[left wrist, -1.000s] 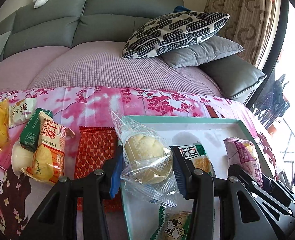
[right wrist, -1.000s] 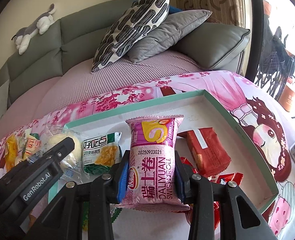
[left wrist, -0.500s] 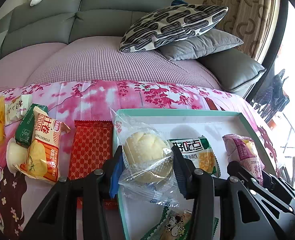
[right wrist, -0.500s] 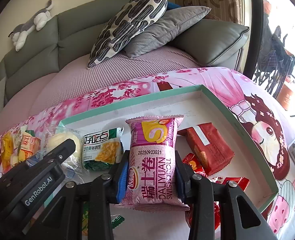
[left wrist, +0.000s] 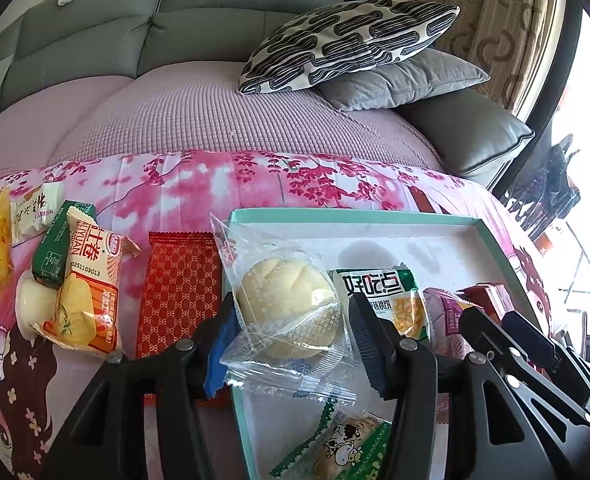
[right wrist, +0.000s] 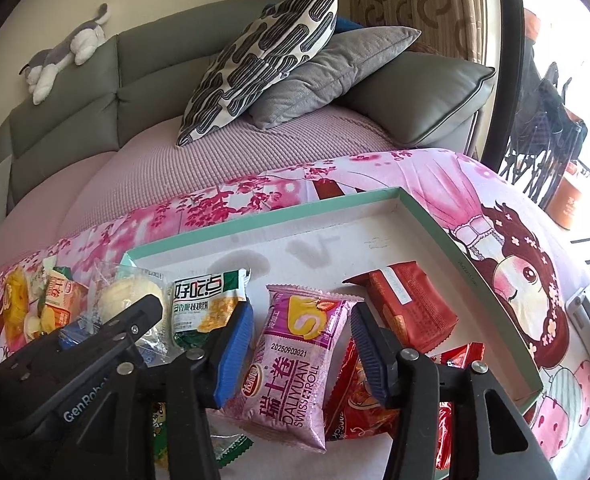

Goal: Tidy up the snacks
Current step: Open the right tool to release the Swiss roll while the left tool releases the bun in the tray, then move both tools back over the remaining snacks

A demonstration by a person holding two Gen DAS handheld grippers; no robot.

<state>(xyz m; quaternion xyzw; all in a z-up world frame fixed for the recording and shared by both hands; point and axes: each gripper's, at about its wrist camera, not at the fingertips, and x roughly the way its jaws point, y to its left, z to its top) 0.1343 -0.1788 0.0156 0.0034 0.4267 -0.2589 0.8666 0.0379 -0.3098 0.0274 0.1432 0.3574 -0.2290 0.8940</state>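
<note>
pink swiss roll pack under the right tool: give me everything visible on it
The swiss roll pack is a glossy pink-purple foil pillow pouch with crimped ends, printed with a roll picture, a date code and "DALIYUAN SWISS ROLL". It lies flat, face up, inside the teal-rimmed tray, its lower right edge overlapping a red wrapper. The right tool straddles it, and its jaws have just been opening; the blue pads stand clear of it.

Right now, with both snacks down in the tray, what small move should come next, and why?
Probably lift both grippers straight back. The right gripper has just been opening; the pink Swiss roll lies between its pads, gaps on both sides. The left gripper has opened too, though the bagged bun looks close to its left pad. Both lie in the teal tray.
</note>
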